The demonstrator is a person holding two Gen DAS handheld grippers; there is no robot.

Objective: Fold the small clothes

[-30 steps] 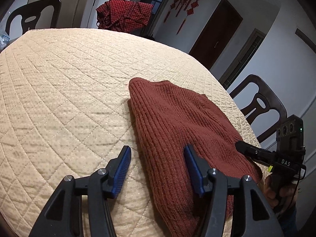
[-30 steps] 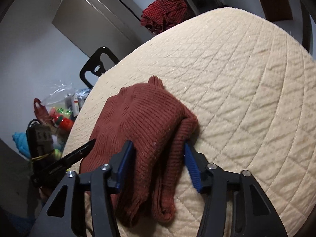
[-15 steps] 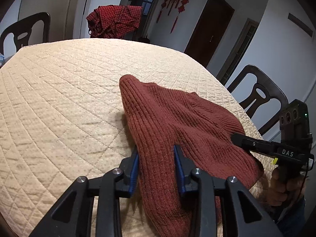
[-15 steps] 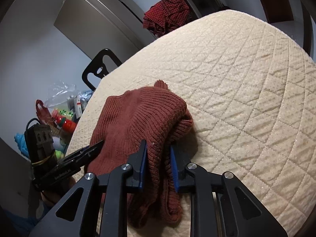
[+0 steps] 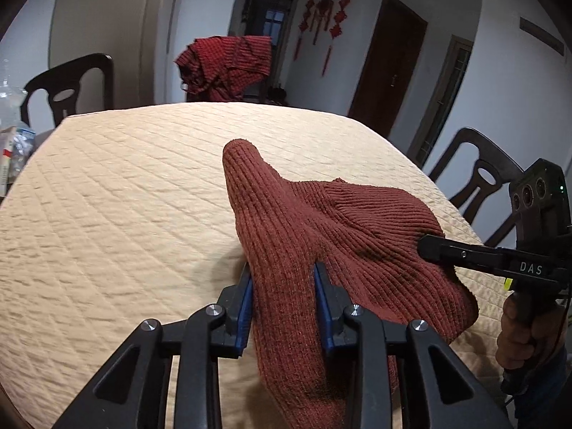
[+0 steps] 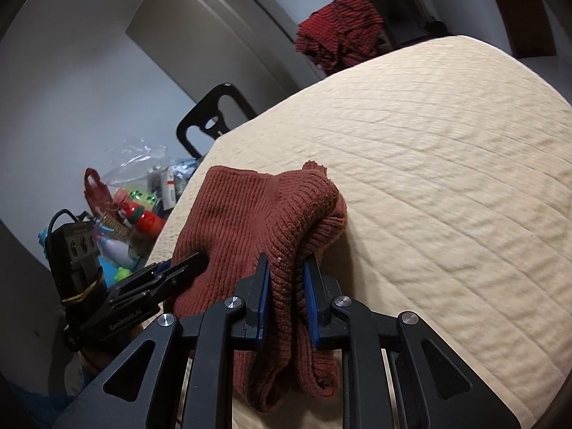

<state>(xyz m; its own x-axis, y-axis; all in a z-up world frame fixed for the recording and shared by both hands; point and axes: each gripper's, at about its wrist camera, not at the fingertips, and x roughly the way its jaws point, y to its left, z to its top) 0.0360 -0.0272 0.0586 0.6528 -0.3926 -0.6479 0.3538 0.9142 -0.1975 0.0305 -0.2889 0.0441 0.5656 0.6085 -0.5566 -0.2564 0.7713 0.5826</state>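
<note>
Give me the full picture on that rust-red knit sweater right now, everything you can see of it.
The rust-red sweater is a ribbed knit, bunched and partly folded over itself. Its near edge is raised off the quilted beige table cover, while its far part lies on the cover. The left gripper pinches one gathered fold between its blue pads, and the right gripper has its jaws closing on another doubled fold. A loose end hangs below each grip.

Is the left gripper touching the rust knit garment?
Touching. The left wrist view shows the left gripper with both blue fingers pressed against the rust knit garment.
</note>
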